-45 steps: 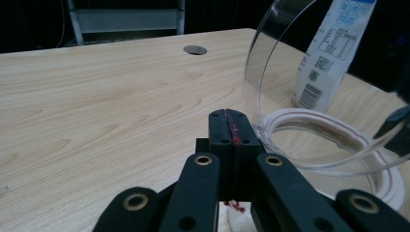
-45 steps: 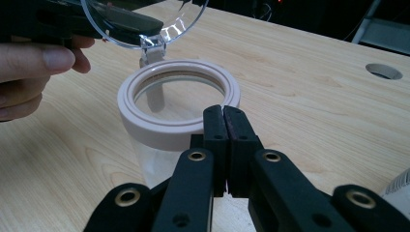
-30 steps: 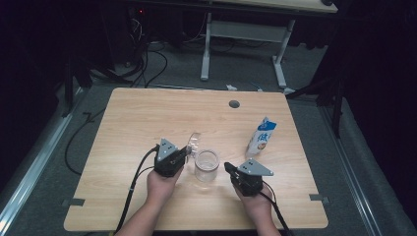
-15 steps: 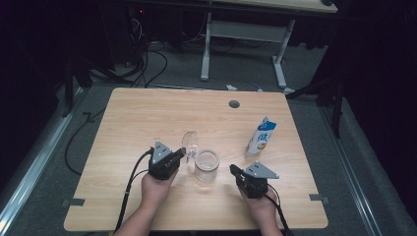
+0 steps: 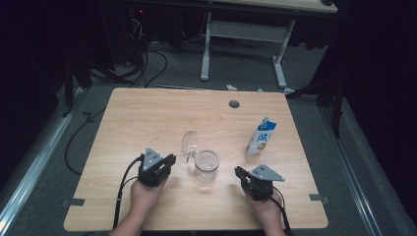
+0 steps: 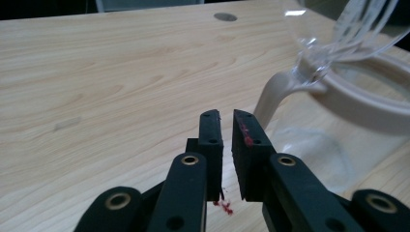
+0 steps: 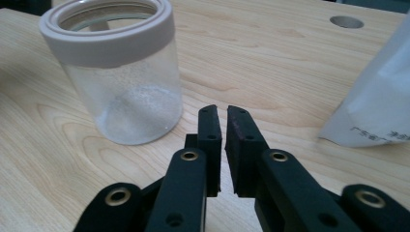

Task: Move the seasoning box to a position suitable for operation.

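High view: clear glass jar [image 5: 206, 166] with hinged lid up, between left gripper [image 5: 168, 160] and right gripper [image 5: 239, 173]; jaws just parting slightly, empty. Probably pre-grasp; next, widen them.

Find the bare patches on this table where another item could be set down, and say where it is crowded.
Free: the whole far-left stretch of the table, from its left edge to the open jar, and the strip along the far edge by the round hole. Crowded: the near middle, where the left gripper, jar, right gripper and the pouch stand close.
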Demonstrator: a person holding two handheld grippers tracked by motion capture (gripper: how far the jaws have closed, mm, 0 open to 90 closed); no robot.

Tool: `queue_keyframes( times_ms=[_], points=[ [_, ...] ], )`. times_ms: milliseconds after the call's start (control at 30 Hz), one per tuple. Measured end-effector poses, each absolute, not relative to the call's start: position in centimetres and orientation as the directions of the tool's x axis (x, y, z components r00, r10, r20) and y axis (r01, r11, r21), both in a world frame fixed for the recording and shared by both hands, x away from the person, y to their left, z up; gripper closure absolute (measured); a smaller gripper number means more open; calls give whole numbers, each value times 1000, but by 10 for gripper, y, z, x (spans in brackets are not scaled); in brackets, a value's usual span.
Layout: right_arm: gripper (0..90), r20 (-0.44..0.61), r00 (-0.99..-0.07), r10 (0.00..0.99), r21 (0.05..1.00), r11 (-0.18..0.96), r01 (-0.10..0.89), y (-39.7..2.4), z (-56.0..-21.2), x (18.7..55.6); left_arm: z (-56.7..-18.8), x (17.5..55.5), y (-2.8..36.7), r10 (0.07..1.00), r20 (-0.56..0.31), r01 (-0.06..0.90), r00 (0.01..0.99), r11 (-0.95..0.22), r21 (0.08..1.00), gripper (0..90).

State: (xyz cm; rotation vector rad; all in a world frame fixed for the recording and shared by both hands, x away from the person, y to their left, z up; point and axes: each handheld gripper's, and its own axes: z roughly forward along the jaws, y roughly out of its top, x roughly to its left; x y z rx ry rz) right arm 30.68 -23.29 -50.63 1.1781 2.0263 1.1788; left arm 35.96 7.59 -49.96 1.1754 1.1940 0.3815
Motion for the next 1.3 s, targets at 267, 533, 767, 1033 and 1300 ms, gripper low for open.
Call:
queue_keyframes(
  times_ms=[267, 533, 767, 1033, 1300],
  points=[
    [753, -8, -462, 887, 860, 242, 450, -236, -513, 307, -511, 352, 115, 814, -445, 305, 374, 346, 887, 704],
    [671, -6, -389, 921, 841, 216, 497, -238, -519, 313, -525, 340, 130, 768, -502, 410, 398, 341, 846, 588],
    [646, 1, -332, 943, 829, 184, 528, -241, -517, 313, -530, 346, 138, 784, -478, 379, 395, 335, 863, 515],
    [587, -18, -295, 955, 840, 174, 514, -236, -511, 316, -520, 326, 150, 770, -489, 339, 409, 370, 865, 514],
    [472, -5, -242, 970, 837, 137, 531, -251, -507, 327, -520, 327, 149, 761, -501, 348, 412, 377, 859, 514]
  ],
)
